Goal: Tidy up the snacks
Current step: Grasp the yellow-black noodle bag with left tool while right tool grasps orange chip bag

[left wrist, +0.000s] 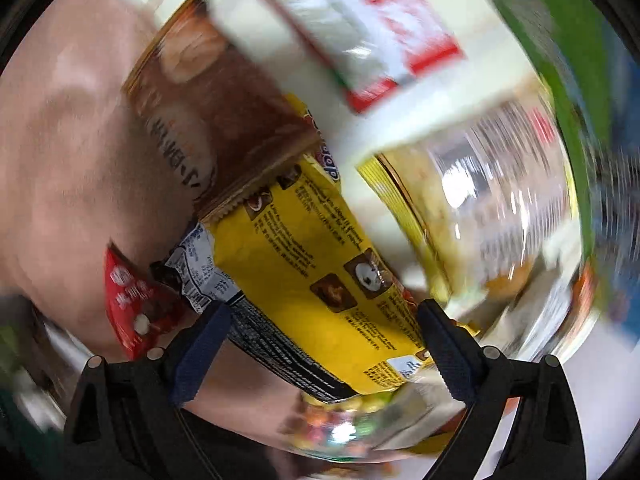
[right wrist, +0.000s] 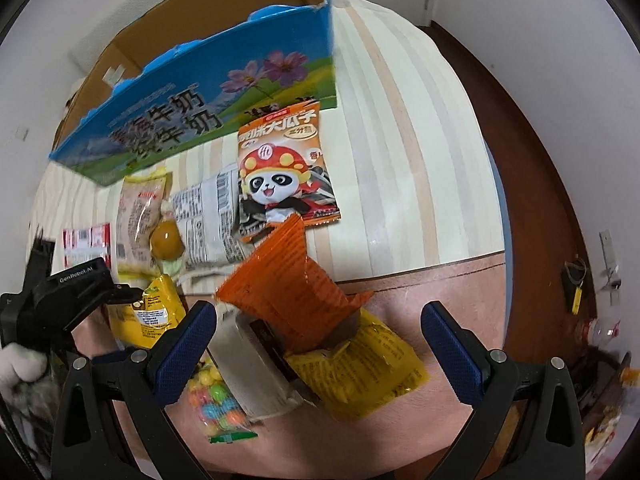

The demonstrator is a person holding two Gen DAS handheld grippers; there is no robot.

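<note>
In the left wrist view my left gripper (left wrist: 320, 344) is open, its fingers on either side of a yellow snack packet (left wrist: 304, 276), not pressing it. A brown packet (left wrist: 224, 120), a small red packet (left wrist: 132, 308) and a clear bag (left wrist: 492, 208) lie around it; the view is blurred. In the right wrist view my right gripper (right wrist: 320, 344) is open above an orange packet (right wrist: 296, 288), a white wrapped bar (right wrist: 256, 368), a yellow packet (right wrist: 360, 368) and a candy bag (right wrist: 212, 400). The left gripper (right wrist: 68, 296) shows at the left over another yellow packet (right wrist: 152, 316).
A blue milk carton box (right wrist: 192, 92) with an open top stands at the back. A panda sunflower-seed bag (right wrist: 284, 160), a barcode wrapper (right wrist: 208, 216) and other snacks lie on the striped cloth (right wrist: 408, 160). A brown floor strip (right wrist: 540, 184) runs at the right.
</note>
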